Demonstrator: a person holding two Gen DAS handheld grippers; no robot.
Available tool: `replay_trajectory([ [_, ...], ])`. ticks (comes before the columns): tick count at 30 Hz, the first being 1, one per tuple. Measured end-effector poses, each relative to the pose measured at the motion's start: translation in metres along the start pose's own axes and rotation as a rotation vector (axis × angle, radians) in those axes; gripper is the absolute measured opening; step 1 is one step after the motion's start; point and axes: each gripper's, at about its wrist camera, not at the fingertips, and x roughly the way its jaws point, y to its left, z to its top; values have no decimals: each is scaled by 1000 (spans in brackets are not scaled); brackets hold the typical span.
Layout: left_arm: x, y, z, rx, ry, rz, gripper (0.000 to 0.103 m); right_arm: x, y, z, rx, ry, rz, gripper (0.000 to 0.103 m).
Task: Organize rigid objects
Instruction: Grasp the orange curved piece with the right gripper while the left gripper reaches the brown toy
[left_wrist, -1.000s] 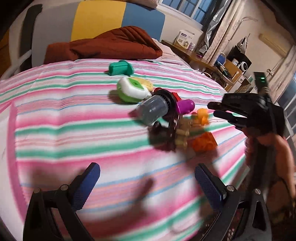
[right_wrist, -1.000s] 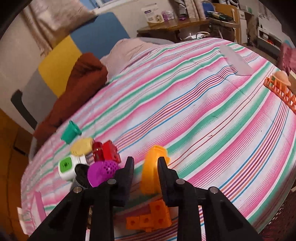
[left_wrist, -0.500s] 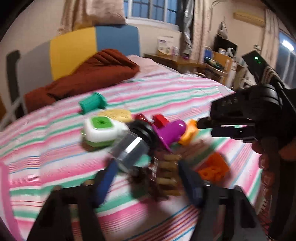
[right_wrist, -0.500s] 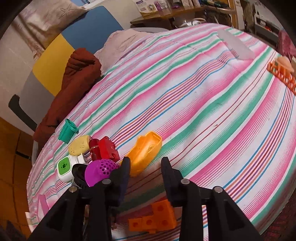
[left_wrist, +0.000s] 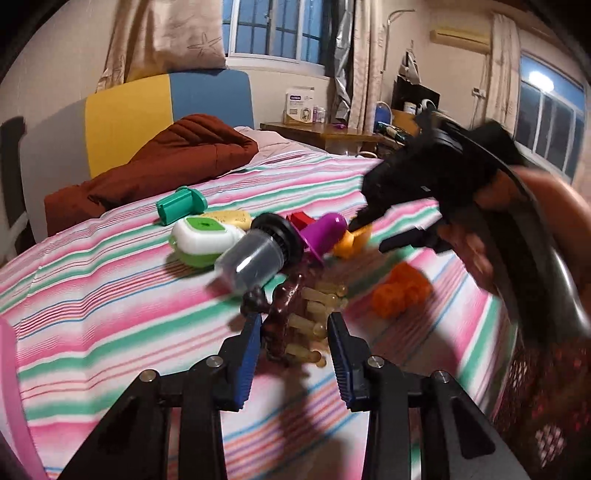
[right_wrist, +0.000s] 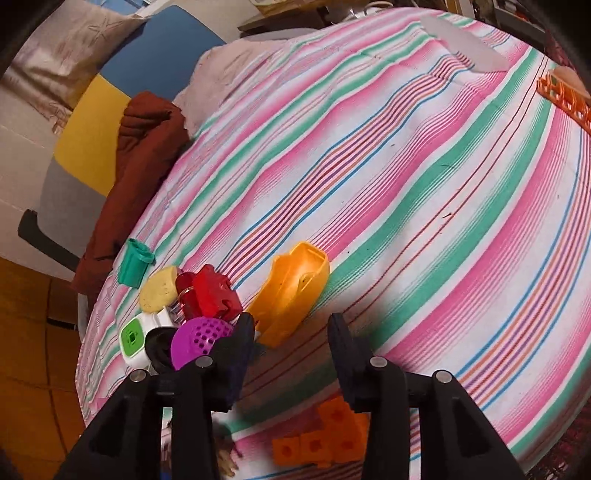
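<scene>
Left wrist view: a heap of small hard toys on the striped bedspread (left_wrist: 110, 295). One green cup (left_wrist: 180, 205) on its side at the far edge, apart from the rest. One white box with a green lid (left_wrist: 204, 236), one pale yellow piece (left_wrist: 231, 218) behind it, one grey cylinder with a black cap (left_wrist: 258, 254) lying tilted against the box, one red piece (left_wrist: 301, 218), one purple cup (left_wrist: 327, 230), one orange scoop (left_wrist: 354, 245) mostly hidden behind the purple cup, one orange block cluster (left_wrist: 400, 295) off to the right, near but apart. One brown toy with cream pegs (left_wrist: 295, 321) (blurred, exact shape unclear) nearest the camera. Left gripper (left_wrist: 292, 341) low over the bedspread, blue-padded fingers (left_wrist: 248, 345) partly spread, straddling the brown toy; contact with it impossible to tell. Right gripper (left_wrist: 373, 230) coming in from the right, held by a hand (left_wrist: 480, 236), tips just above the orange scoop, motion-blurred.

Right wrist view: looking steeply down on the same heap. Orange scoop (right_wrist: 291, 291) hollow side up, just ahead of the fingers. Purple cup (right_wrist: 201, 341) with a perforated base, touching the left finger. Red piece (right_wrist: 212, 295), yellow piece (right_wrist: 159, 290), green cup (right_wrist: 135, 262), white box (right_wrist: 135, 338), block cluster (right_wrist: 325, 439) below the fingers. Right gripper (right_wrist: 291, 339) parted wide, holding nothing. One orange rack (right_wrist: 565, 98) far off at the bed's edge.
</scene>
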Motion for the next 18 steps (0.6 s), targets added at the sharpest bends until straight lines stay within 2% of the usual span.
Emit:
replay_trajectory([
  [5,-10,8,-20,-26,24,7,37,16,-2,17,85,28,51,42],
  [10,-13,12,-42,-47,66,19,36,23,11,19,18,32,8,42],
  [12,-18,13,-47,-68,58,18,39,25,15,18,-19,24,-13,42],
  [13,-20,15,-47,-83,58,11,48,25,17,17,-41,22,-23,40],
  [14,-22,16,-47,-103,59,-3,55,26,20,16,-73,18,-48,31],
  [16,-31,21,-43,-159,34,-21,82,26,25,13,-123,8,-97,30],
  [18,-41,25,-38,-220,-2,-29,91,25,25,10,-137,8,-111,30],
])
